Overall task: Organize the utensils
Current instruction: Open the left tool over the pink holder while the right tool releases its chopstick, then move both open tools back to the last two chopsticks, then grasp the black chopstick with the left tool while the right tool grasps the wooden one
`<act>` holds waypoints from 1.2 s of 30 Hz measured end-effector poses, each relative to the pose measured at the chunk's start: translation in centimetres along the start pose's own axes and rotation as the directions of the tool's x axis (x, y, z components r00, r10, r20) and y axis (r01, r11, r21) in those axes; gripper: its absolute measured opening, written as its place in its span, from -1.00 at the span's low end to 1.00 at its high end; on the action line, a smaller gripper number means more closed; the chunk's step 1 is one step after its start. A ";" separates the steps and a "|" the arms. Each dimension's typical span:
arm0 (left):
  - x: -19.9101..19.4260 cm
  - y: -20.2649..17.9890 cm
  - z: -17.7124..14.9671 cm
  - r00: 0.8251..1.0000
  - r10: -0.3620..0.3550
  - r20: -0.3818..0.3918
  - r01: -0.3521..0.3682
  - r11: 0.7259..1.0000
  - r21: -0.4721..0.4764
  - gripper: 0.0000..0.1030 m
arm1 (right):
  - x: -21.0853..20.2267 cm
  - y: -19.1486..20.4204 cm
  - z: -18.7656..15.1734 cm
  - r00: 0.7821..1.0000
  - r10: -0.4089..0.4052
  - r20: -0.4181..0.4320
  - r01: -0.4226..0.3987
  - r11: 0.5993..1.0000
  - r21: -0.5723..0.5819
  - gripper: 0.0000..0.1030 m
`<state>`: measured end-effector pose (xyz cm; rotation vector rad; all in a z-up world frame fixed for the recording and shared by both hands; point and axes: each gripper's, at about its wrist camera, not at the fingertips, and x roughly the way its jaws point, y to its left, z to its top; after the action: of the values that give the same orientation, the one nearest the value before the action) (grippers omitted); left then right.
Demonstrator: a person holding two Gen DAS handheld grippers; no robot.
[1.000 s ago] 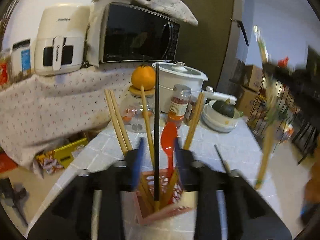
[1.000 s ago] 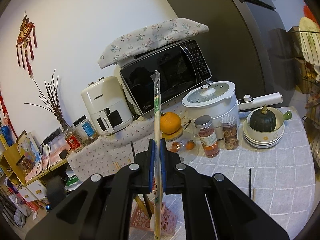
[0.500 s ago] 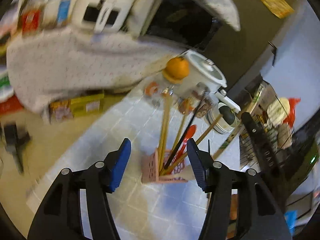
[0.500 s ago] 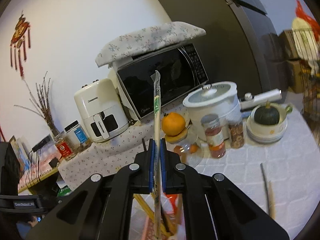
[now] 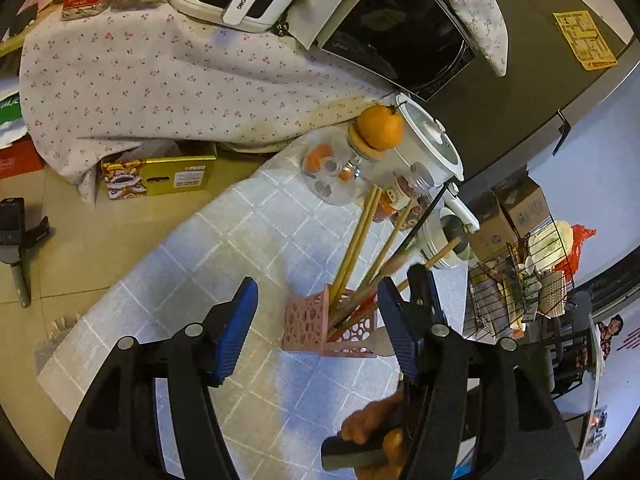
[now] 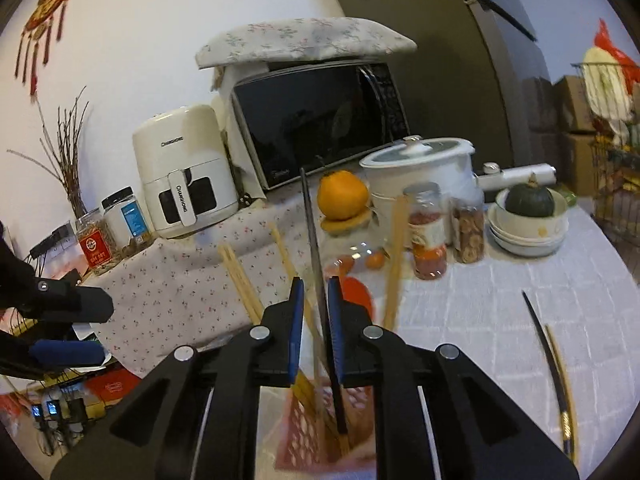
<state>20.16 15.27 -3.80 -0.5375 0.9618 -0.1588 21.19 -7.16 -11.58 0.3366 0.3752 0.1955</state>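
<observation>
The table covered in a pale grid-patterned cloth [image 5: 248,236] spreads out ahead of both tools; its near-left edge drops to a tiled floor beyond the left gripper's outer finger. The perforated pink plastic utensil holder [image 5: 316,320] stands on that cloth just ahead of the left gripper [image 5: 316,332], between the lines of its blue-padded fingers and nearer the right one, with bare cloth on its left side. That gripper is spread wide and grasps nothing. Wooden chopsticks [image 5: 354,240] and a black chopstick [image 5: 422,222] lean out of the holder, away from the tool.

The right gripper [image 6: 316,332] sits directly above the holder [image 6: 316,432], its pads parted by a narrow gap; the black chopstick [image 6: 314,240] rises through that gap, apparently not clamped. To its right, open cloth leads to a loose black chopstick and a wooden one [image 6: 554,364] lying side by side near the table's edge.
</observation>
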 end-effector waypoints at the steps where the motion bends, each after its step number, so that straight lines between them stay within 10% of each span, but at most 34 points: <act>1: 0.0 -0.1 -0.1 1.000 -0.005 -0.003 0.005 1.000 0.003 0.14 | -0.5 -0.5 0.4 1.000 0.003 -0.009 -0.003 1.000 0.014 -0.71; 7: 0.1 -2.0 -1.0 1.000 -0.010 -0.007 0.011 0.998 0.061 0.14 | -4.0 -4.2 5.6 0.999 -0.028 -0.019 0.028 0.999 0.040 -0.61; 12: 0.4 -4.5 -2.5 1.000 -0.010 -0.017 0.012 0.990 0.141 0.20 | -5.1 -9.1 9.8 0.981 -0.031 -0.193 0.043 0.997 0.056 -0.17; 18: 2.3 -8.4 -5.6 0.998 0.008 -0.061 0.009 0.963 0.268 0.20 | -3.9 -16.6 7.7 0.872 -0.179 -0.456 0.185 0.982 -0.032 -0.12; 26: 6.2 -13.7 -10.4 0.988 0.035 -0.147 0.029 0.910 0.414 0.22 | 0.2 -23.5 2.5 0.696 -0.156 -0.701 0.243 0.970 0.026 -0.26; 36: 10.8 -15.4 -14.8 0.943 0.037 -0.332 0.098 0.919 0.382 0.44 | 4.6 -24.7 -0.9 0.636 -0.066 -0.769 0.241 0.964 0.116 -0.58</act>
<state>15.96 -7.22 -10.75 -0.1515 1.2141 -0.4751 28.12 -28.67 -22.66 0.4189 1.2828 0.1180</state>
